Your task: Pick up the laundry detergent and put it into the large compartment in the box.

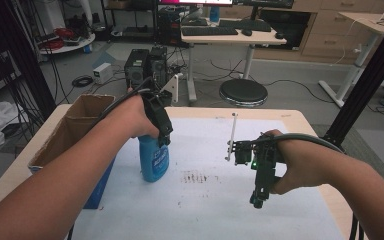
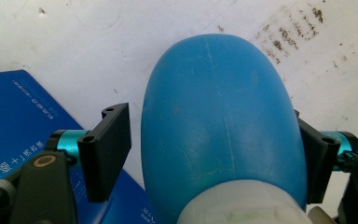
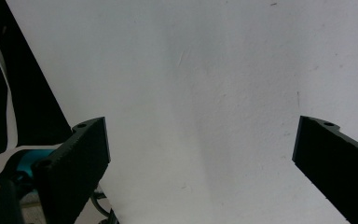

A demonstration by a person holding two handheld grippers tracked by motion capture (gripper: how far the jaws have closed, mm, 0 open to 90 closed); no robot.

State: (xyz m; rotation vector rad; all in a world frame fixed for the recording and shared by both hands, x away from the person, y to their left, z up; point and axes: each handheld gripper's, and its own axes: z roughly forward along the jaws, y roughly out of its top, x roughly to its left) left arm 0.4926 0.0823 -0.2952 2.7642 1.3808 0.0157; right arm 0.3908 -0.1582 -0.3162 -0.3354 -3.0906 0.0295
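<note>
A blue plastic spray bottle stands upright on the white table cover, left of centre. My left gripper comes down over its top from above. In the left gripper view the bottle's rounded blue body sits between the jaws of the left gripper. The right jaw lies against the bottle, and a thin strip of table shows between the left jaw and the bottle. My right gripper hovers over the right half of the table, pointing down. In its own view the right gripper stands open with bare white surface between the jaws.
A cardboard box stands at the table's left edge with a blue box against its near side. A thin white rod rises near the right hand. Brown smudges mark the white cover beside the bottle.
</note>
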